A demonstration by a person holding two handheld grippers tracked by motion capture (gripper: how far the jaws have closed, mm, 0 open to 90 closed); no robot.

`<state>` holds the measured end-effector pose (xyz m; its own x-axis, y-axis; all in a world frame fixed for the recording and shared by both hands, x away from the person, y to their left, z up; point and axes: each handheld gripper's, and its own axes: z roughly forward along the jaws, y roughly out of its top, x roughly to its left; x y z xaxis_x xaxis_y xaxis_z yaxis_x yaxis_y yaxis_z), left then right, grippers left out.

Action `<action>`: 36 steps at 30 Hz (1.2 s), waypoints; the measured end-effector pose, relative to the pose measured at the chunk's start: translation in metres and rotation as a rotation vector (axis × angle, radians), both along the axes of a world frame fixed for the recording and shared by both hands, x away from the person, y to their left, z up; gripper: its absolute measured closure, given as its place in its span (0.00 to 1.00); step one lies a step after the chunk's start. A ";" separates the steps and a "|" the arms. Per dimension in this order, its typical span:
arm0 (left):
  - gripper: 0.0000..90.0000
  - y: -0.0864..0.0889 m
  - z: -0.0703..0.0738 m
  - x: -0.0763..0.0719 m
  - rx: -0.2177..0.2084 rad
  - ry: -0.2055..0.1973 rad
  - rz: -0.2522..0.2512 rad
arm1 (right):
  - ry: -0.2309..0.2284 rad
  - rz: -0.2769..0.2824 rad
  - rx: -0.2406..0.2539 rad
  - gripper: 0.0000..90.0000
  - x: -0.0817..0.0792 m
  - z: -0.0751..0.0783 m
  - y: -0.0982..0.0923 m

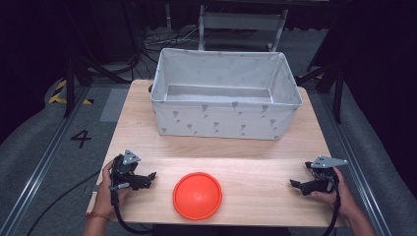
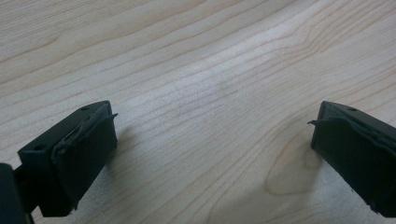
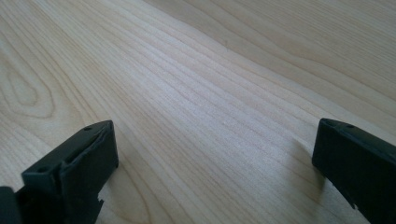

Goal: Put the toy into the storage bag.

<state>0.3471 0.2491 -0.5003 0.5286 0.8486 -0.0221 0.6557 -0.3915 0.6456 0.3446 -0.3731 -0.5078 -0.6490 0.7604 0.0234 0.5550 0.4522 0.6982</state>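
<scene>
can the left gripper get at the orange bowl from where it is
Probably yes: the left gripper sits open on the table beside the upside-down orange bowl, with bare wood between them.

Left tongs: black body, grey three-cornered plate on top, black cable trailing off the desk's near edge.
Right tongs: black, same grey plate, black cable running down by the wrist.
Jaw pads: black, flat-faced, edges frayed, small screw holes on top.
Left wrist: thin red-orange band.
Forearms: bare, no sleeves.
</scene>
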 end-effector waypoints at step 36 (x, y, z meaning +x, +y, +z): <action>0.00 0.006 0.001 -0.014 0.001 0.005 -0.033 | -0.039 0.255 0.147 0.29 -0.007 0.058 0.114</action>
<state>0.3334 0.2550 -0.4997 0.5562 0.8307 -0.0240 0.6456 -0.4137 0.6419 0.3375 -0.2588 -0.4501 -0.8211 0.5632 0.0925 0.4079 0.4656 0.7854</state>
